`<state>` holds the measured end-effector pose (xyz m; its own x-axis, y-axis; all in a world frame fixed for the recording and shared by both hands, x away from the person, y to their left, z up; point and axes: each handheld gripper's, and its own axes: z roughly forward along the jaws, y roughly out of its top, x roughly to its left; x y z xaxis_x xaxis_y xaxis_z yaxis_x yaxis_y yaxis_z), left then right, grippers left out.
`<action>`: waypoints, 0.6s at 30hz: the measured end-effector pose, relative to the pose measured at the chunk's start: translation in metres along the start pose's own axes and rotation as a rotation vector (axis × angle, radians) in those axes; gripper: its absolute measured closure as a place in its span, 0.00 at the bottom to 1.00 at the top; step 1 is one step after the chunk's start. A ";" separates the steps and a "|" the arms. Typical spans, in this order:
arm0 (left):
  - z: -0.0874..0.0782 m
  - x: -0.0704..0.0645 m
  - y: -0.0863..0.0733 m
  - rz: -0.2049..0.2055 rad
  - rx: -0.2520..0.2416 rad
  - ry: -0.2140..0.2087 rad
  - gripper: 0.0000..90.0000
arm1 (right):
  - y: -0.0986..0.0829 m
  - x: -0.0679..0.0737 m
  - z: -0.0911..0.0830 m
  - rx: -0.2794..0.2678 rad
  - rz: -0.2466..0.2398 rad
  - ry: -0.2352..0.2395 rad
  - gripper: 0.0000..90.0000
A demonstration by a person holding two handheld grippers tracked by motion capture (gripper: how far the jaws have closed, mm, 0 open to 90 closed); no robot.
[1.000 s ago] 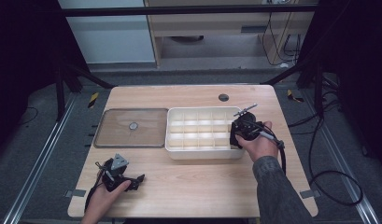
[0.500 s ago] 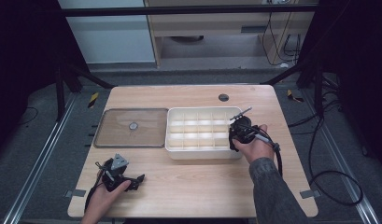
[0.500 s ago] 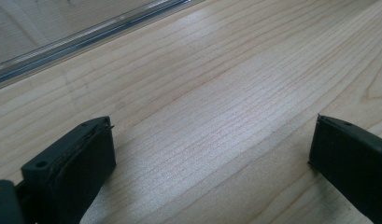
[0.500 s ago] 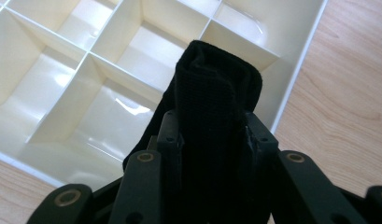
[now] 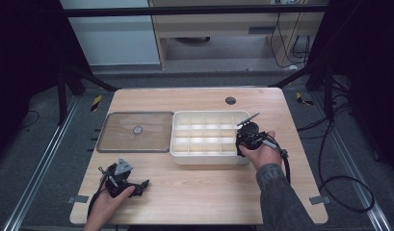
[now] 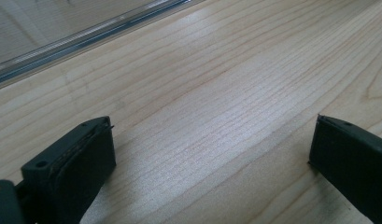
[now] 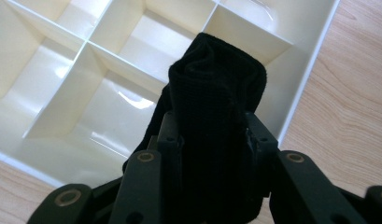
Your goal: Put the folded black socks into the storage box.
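The right gripper (image 7: 212,140) has its jaws clamped on a rolled black sock (image 7: 216,93), held over the white divided tray's (image 5: 180,144) right end. Near the counter's (image 5: 194,192) front-left corner, the left gripper (image 6: 212,144) rests with jaws wide apart, beside the clear lid (image 5: 122,139).

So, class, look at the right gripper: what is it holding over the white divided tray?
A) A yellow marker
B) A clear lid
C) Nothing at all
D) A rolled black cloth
D: in the right gripper view, the right gripper is clamped on a rolled black cloth above the compartments of the white tray.
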<state>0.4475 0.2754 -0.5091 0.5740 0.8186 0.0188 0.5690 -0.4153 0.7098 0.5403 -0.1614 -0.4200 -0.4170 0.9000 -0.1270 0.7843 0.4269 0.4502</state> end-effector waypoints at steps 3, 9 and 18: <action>0.000 0.000 0.000 -0.001 -0.001 0.000 0.00 | -0.001 0.002 -0.001 -0.001 -0.005 0.001 0.73; 0.000 0.000 0.000 0.000 0.001 0.001 0.00 | -0.004 0.001 -0.001 -0.005 -0.011 0.007 0.73; -0.001 -0.001 -0.001 0.000 0.001 0.001 0.00 | -0.013 -0.003 -0.005 -0.013 -0.008 0.043 0.73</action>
<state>0.4465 0.2754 -0.5090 0.5737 0.8188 0.0197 0.5694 -0.4160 0.7090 0.5293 -0.1698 -0.4212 -0.4427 0.8919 -0.0926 0.7749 0.4325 0.4610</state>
